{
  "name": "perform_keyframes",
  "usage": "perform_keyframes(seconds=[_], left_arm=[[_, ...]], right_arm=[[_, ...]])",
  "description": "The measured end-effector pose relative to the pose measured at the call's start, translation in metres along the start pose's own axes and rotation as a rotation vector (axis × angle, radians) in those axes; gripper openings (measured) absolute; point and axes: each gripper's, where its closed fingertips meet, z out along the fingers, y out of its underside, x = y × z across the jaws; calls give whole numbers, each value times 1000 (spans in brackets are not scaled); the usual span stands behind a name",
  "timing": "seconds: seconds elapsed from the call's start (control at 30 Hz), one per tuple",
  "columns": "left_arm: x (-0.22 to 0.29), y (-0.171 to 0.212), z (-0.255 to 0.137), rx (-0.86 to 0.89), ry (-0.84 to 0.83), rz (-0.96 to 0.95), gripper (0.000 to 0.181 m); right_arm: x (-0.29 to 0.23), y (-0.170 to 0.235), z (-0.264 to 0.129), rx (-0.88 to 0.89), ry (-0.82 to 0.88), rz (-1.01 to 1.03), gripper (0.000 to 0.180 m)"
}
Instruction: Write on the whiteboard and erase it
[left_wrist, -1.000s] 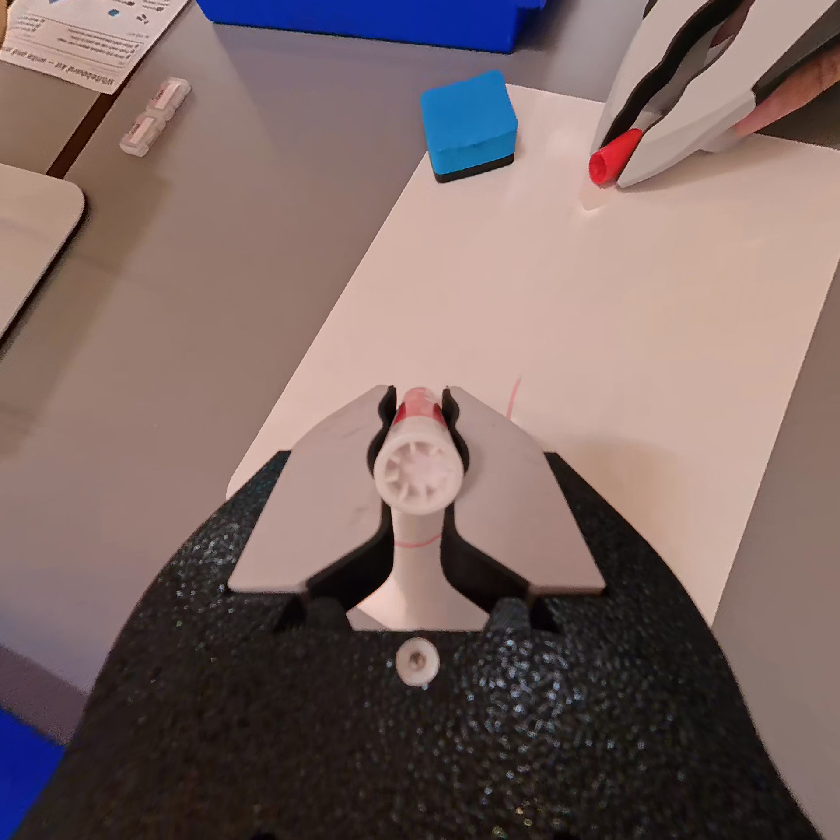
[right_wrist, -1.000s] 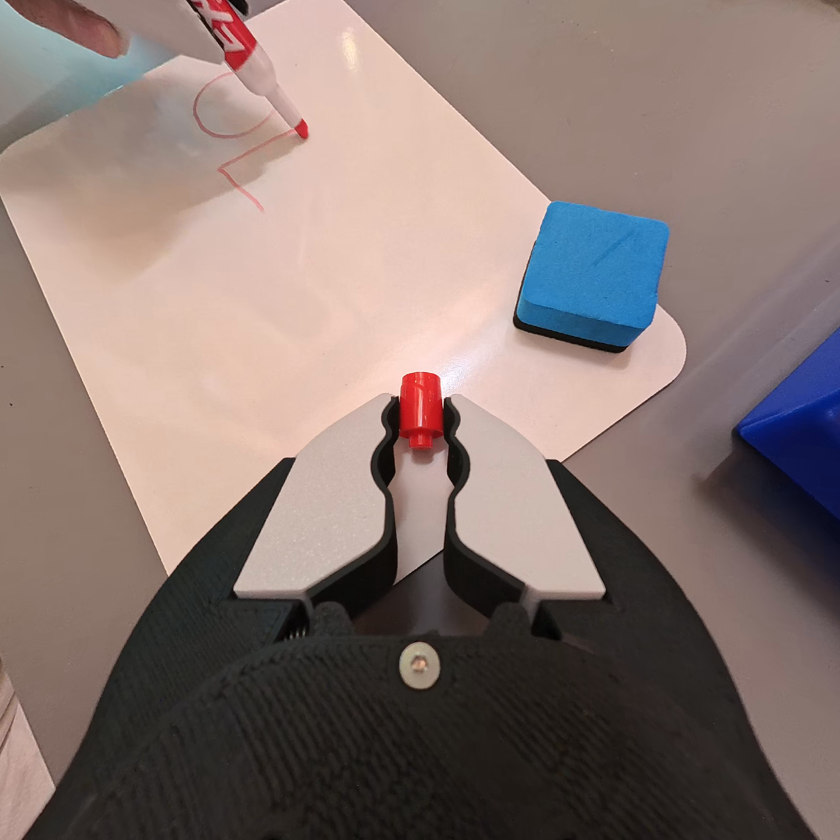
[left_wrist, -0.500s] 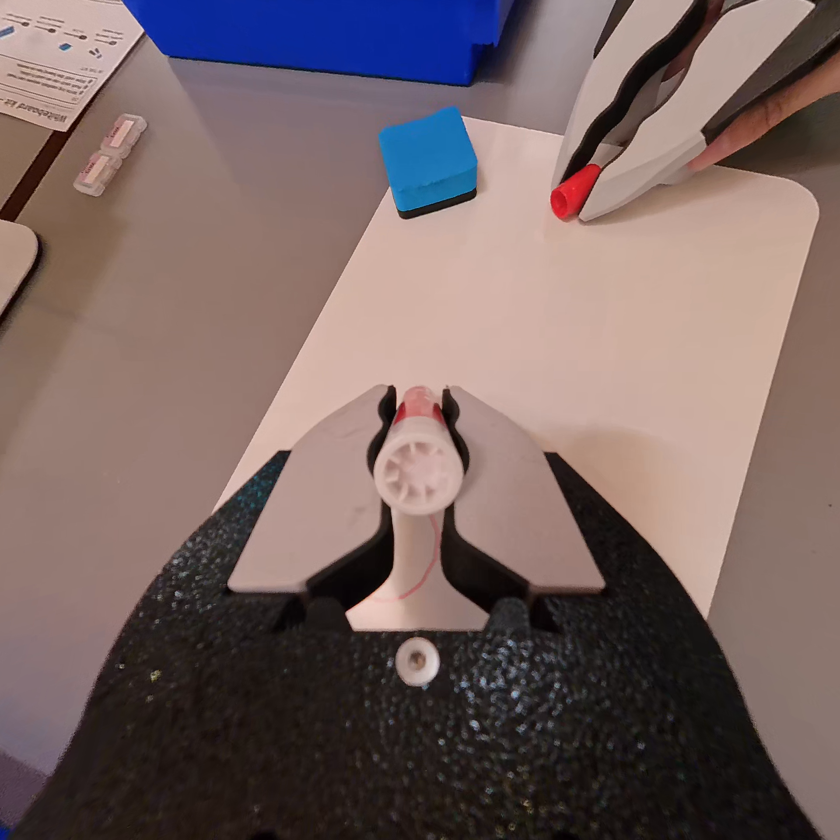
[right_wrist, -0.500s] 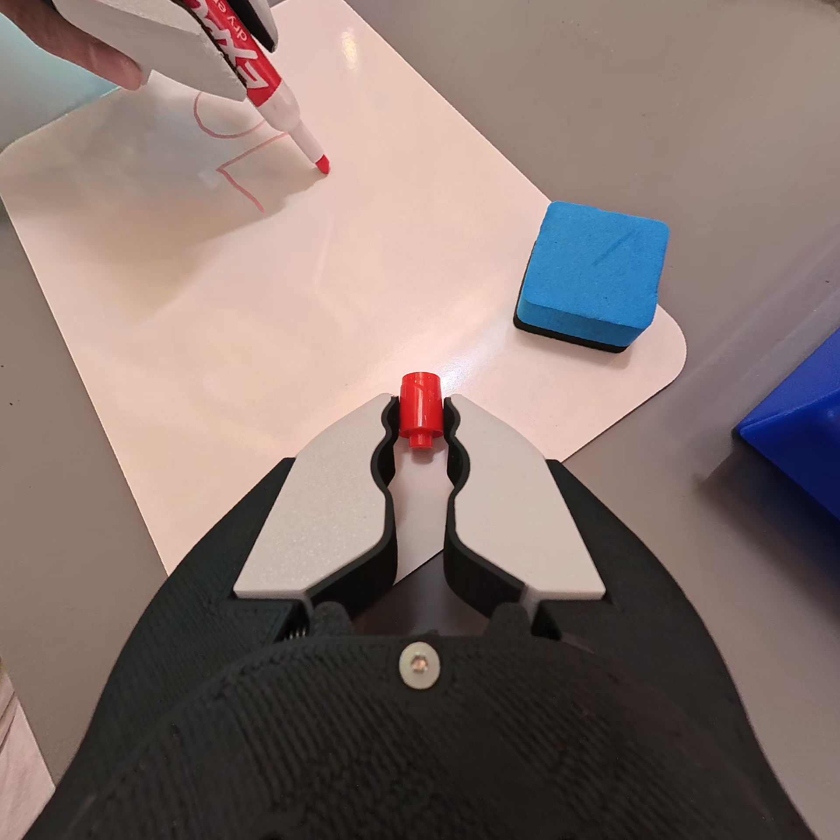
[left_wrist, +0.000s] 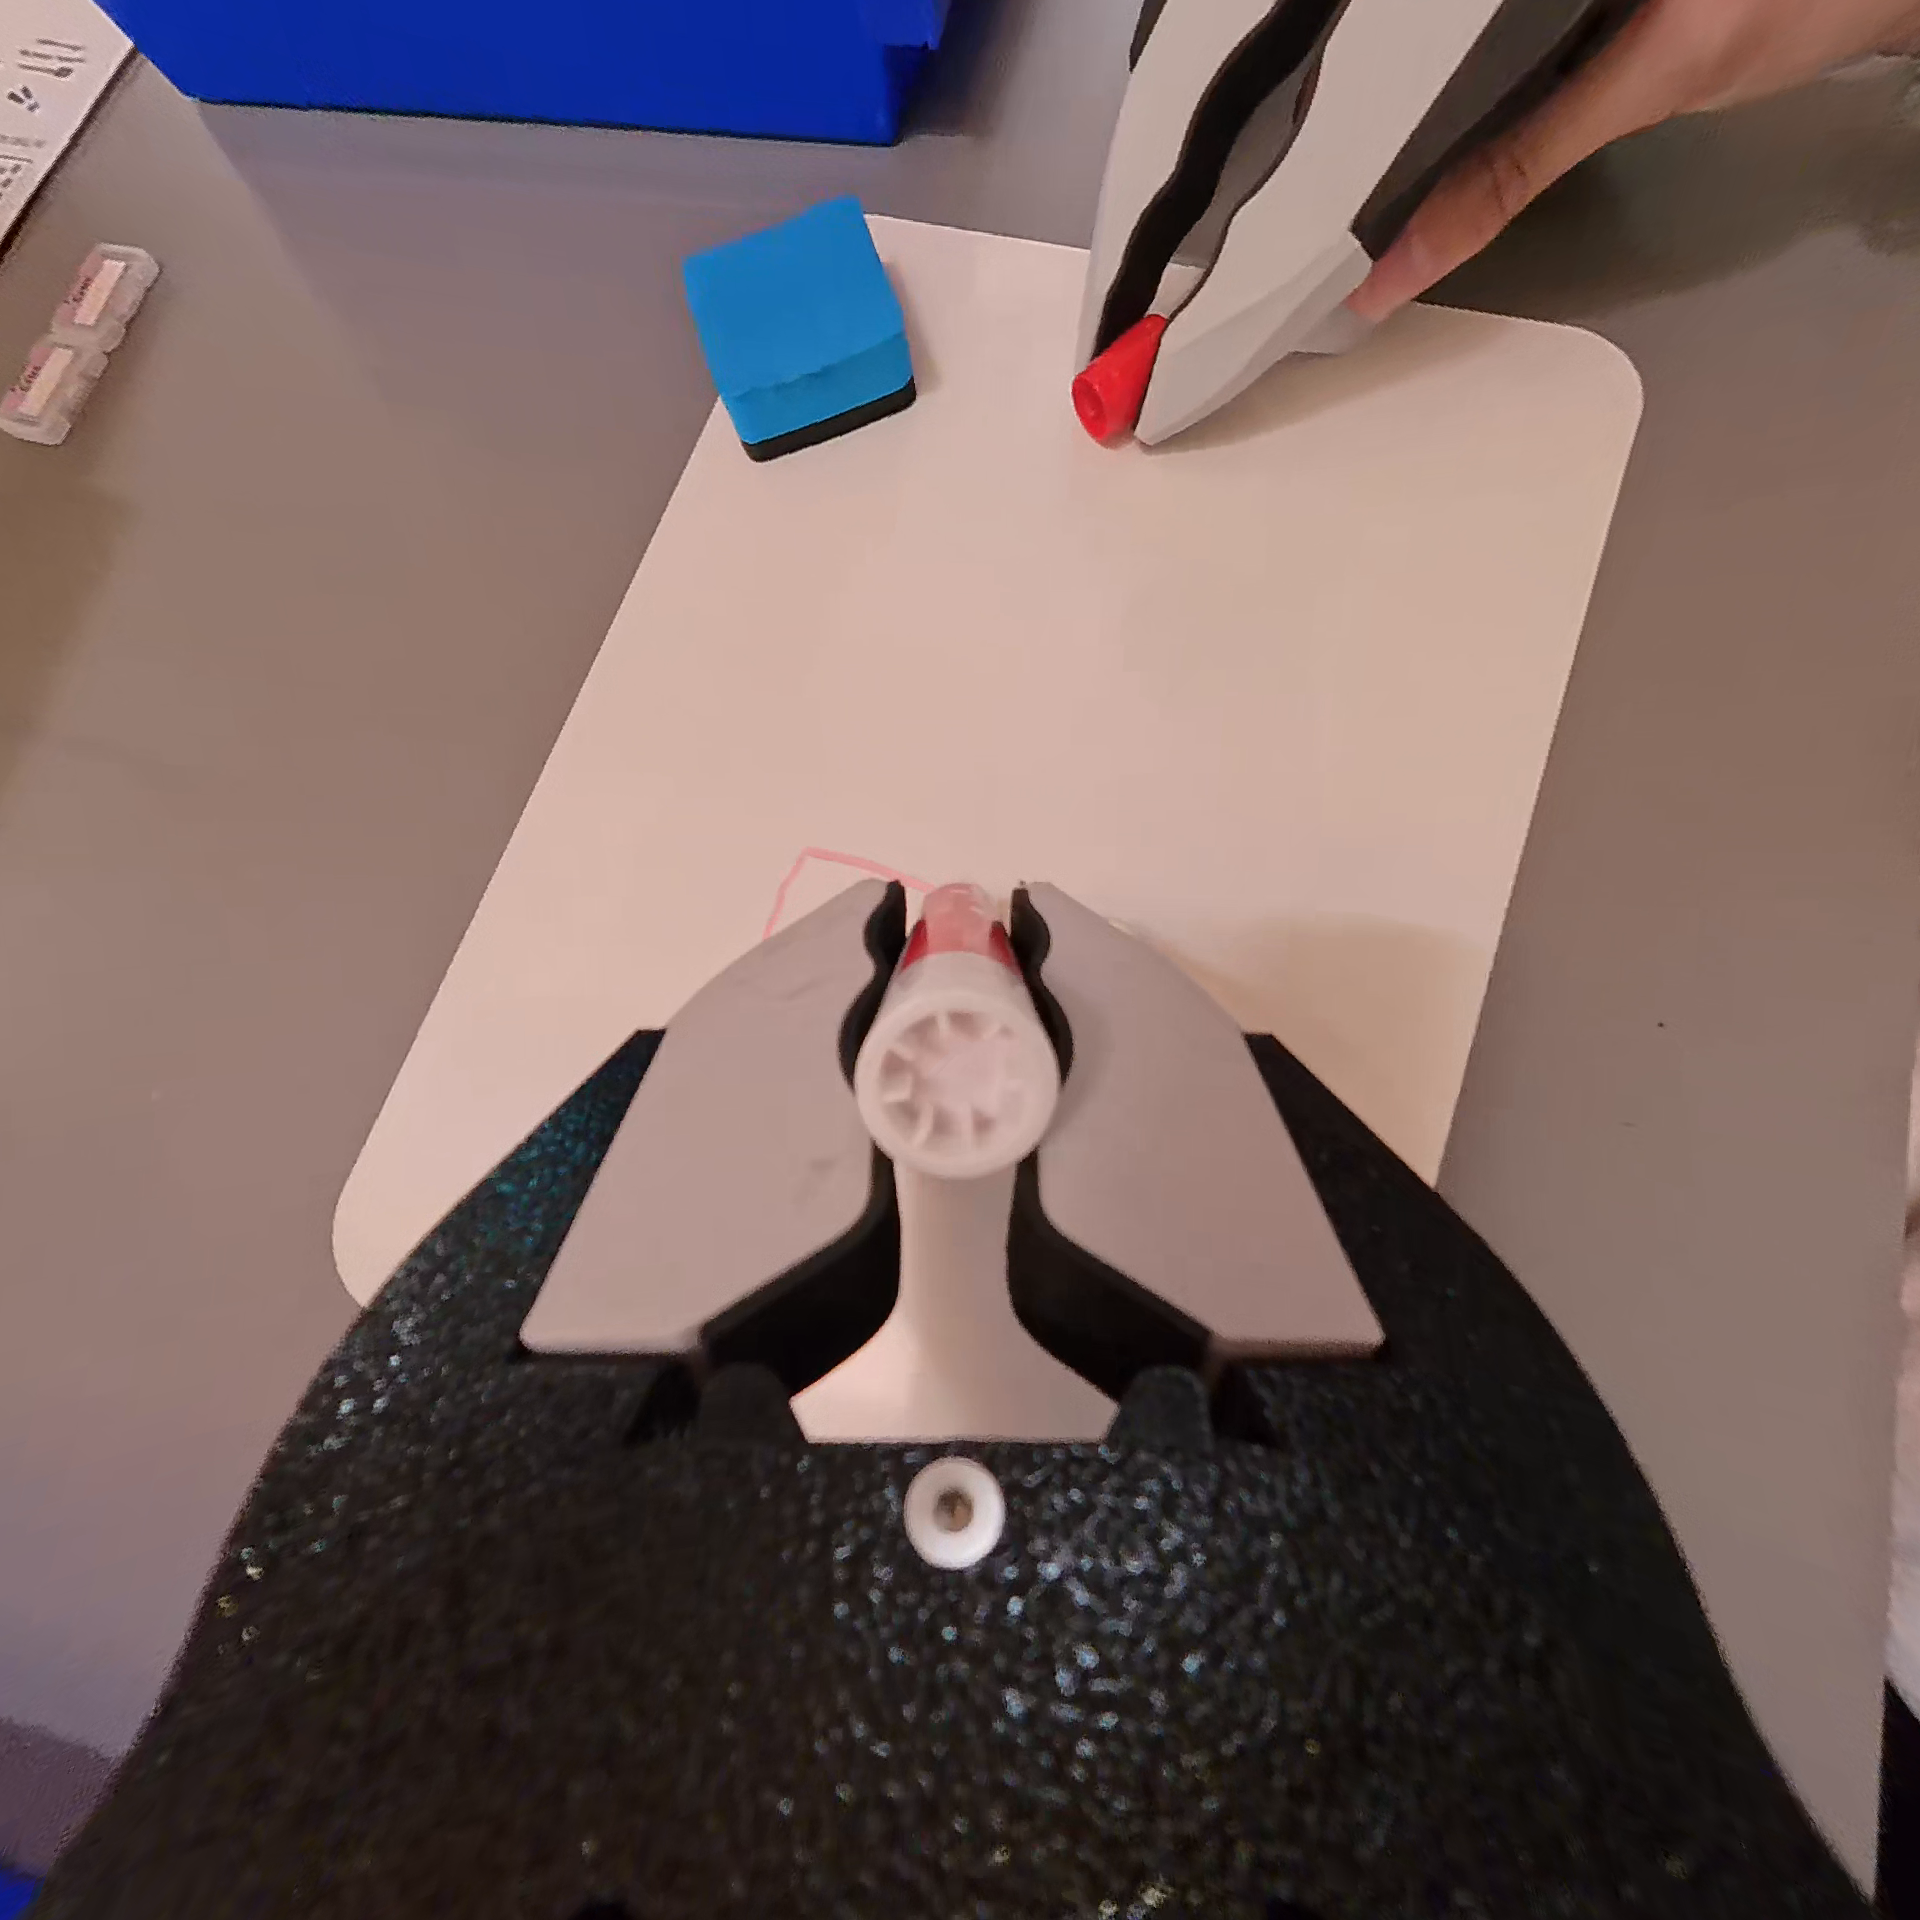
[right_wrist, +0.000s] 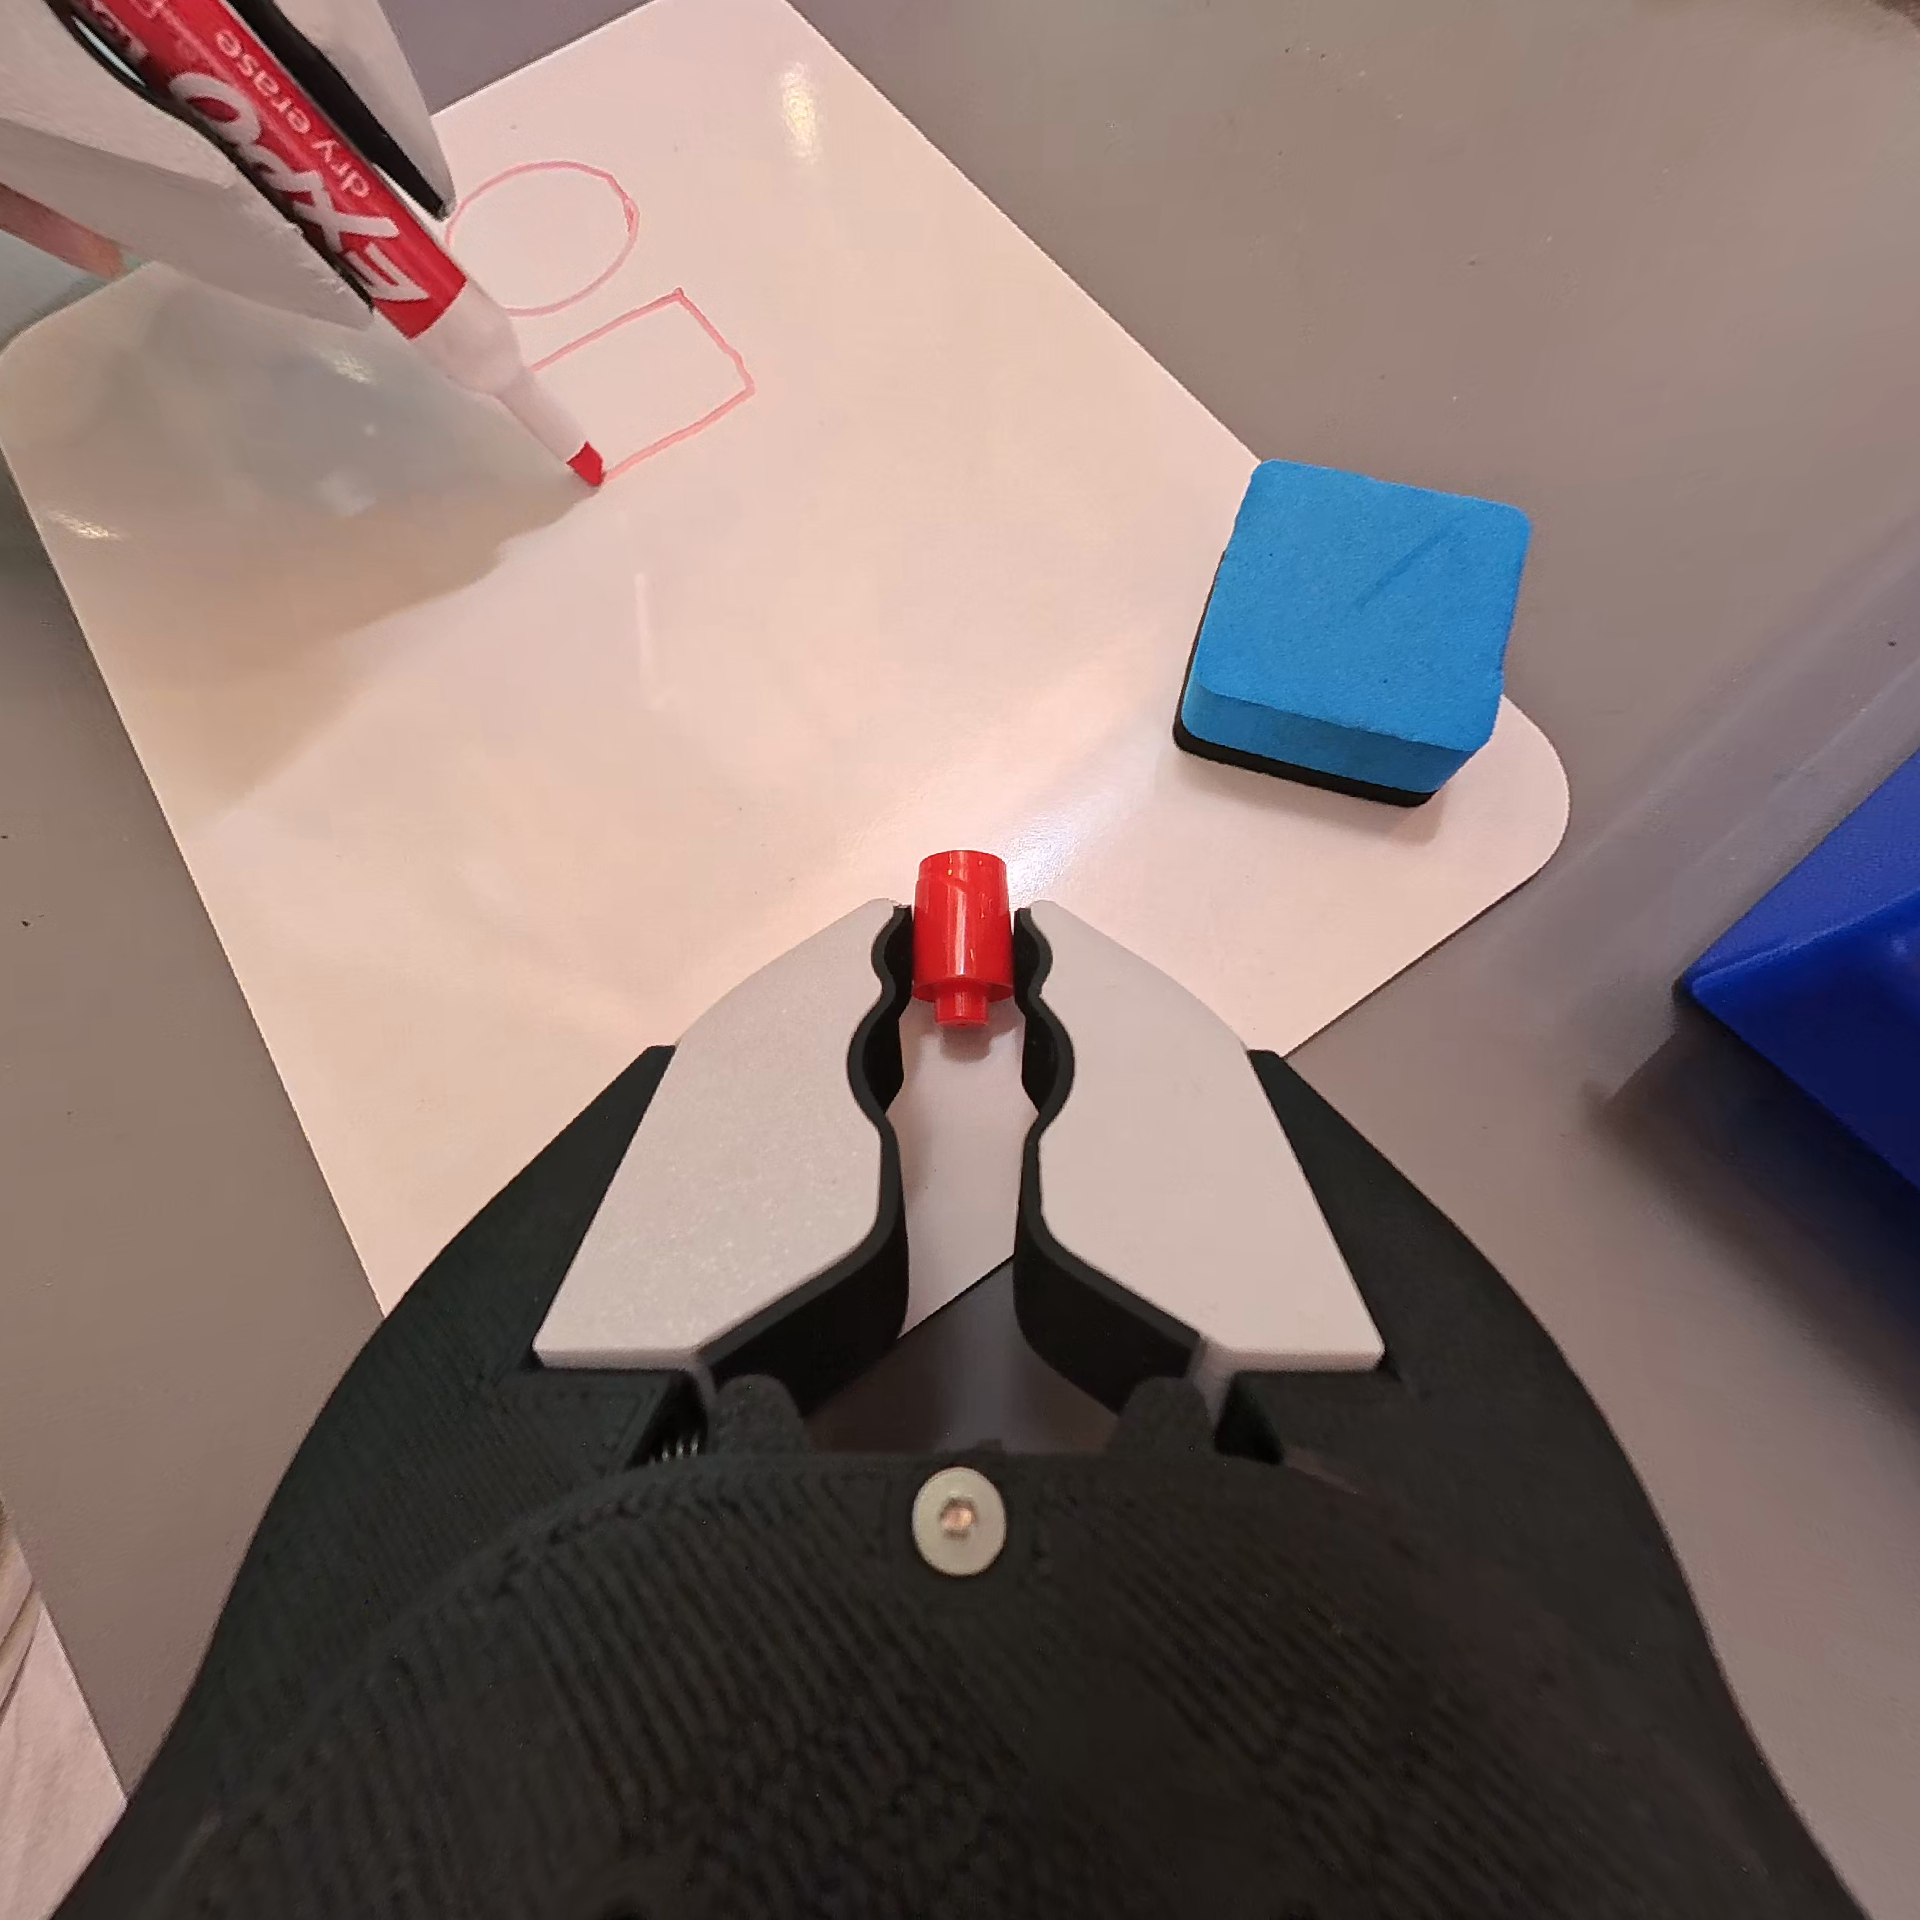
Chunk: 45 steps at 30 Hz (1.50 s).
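A white whiteboard (left_wrist: 1143, 675) lies flat on the grey table; it also shows in the right wrist view (right_wrist: 727, 675). My left gripper (left_wrist: 956, 894) is shut on a red dry-erase marker (left_wrist: 954, 1070), seen from its back end; in the right wrist view the marker (right_wrist: 416, 281) touches the board with its tip at the corner of a red square (right_wrist: 665, 384). A red circle (right_wrist: 540, 239) is drawn beyond it. My right gripper (right_wrist: 961, 914) is shut on the red marker cap (right_wrist: 961, 945) above the board's near edge. A blue eraser (right_wrist: 1351, 644) sits on the board's corner.
A blue bin (left_wrist: 520, 52) stands beyond the board, and its corner shows in the right wrist view (right_wrist: 1818, 997). Two small clear cases (left_wrist: 73, 343) and a printed sheet (left_wrist: 42, 114) lie at the far left. A hand (left_wrist: 1507, 156) holds the right gripper.
The left gripper has moved the marker across the board; the red line has grown into a near-closed square below the circle. The right gripper with the cap has stayed still.
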Motion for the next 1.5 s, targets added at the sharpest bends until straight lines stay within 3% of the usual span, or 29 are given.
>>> perform_keyframes(seconds=[0.2,0.37,0.6,0.93,1.5], left_arm=[[-2,-2,-2,15,-2,-11,19],[-27,-38,-27,236,-27,-119,19],[-38,-43,-25,216,-17,-121,19],[-12,-34,20,79,59,-43,19],[-14,-23,25,-17,33,-19,19]], right_arm=[[0,0,0,0,0,0,19],[0,0,0,0,0,0,19],[0,0,0,0,0,-1,19],[0,0,0,0,-5,-3,19],[-1,2,-2,0,-19,-14,19]])
